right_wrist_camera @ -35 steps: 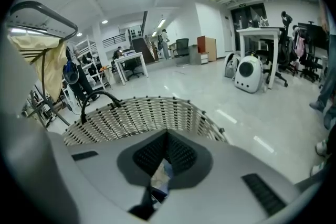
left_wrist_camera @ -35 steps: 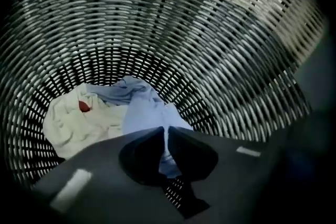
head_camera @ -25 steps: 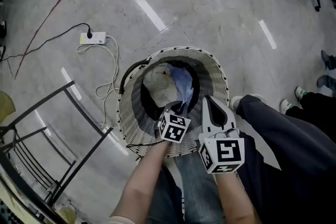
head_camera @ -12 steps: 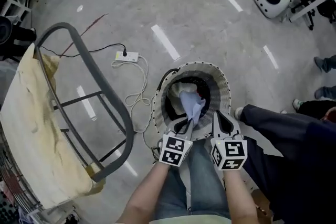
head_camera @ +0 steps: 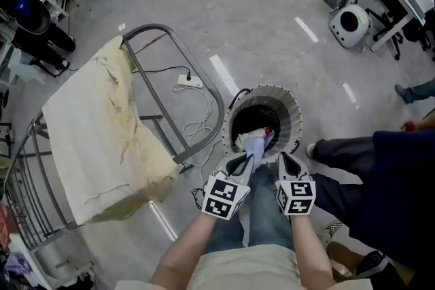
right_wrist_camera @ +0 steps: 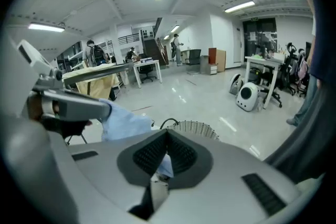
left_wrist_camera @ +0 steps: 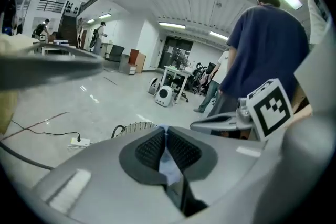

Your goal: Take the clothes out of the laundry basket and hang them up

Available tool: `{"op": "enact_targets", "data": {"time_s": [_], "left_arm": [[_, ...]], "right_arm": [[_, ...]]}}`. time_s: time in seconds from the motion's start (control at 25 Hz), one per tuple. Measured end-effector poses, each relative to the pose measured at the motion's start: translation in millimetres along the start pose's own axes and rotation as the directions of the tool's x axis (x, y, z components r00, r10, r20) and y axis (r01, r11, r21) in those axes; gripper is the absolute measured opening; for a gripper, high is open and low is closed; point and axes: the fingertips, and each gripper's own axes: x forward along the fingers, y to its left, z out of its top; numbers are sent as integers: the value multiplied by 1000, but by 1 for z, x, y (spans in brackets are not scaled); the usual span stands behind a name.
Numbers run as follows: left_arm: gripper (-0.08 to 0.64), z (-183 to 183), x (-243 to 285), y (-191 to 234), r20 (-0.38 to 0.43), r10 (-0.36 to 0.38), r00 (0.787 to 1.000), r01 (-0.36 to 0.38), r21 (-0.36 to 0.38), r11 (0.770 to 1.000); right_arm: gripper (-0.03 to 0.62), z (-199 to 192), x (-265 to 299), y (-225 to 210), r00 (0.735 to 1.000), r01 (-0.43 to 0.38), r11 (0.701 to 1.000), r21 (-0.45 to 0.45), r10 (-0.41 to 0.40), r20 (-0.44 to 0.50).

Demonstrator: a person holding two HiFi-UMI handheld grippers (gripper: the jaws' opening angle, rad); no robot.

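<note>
Nearest, the left gripper (head_camera: 246, 158) has its jaws pinched on the top of a pale blue garment (head_camera: 255, 143). The right gripper (head_camera: 283, 158), just beside it, has its jaws pressed together. The garment's lower end hangs into the laundry basket (head_camera: 293, 117) on the floor. A drying rack (head_camera: 155, 27) beside the basket carries a cream cloth (head_camera: 102, 125).

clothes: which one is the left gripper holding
The light blue garment, pinched in the left gripper above the laundry basket; the cream cloth hangs on the drying rack.
</note>
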Motion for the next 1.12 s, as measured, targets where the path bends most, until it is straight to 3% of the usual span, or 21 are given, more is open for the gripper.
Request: {"op": "enact_targets", "data": {"time_s": [0.16, 0.28, 0.44, 0.68, 0.8, 0.92, 1.12], "left_arm": [[26, 32, -67, -15, 72, 8, 997, -12, 45, 999], [26, 63, -121, -19, 167, 12, 986, -16, 22, 1000], [26, 95, -197, -26, 302, 22, 953, -27, 13, 1000], [25, 119, -304, -32, 408, 96, 908, -125, 45, 991], [26, 133, -351, -30, 474, 157, 866, -189, 21, 982], [26, 149, -393, -29, 532, 237, 813, -292, 20, 956], [26, 173, -458, -33, 605, 389, 695, -465, -34, 885]], "right_arm": [[2, -11, -32, 26, 1000, -13, 999, -39, 13, -13], [3, -21, -50, 46, 999, -29, 997, -75, 27, -23], [23, -38, -71, 76, 999, -51, 991, -124, 49, -16], [66, -63, -88, 145, 989, -146, 968, -204, 135, -68], [89, -66, -87, 180, 975, -220, 934, -281, 201, -95], [112, -64, -81, 211, 952, -305, 882, -359, 282, -116], [164, -60, -77, 245, 899, -435, 751, -497, 395, -190]]}}
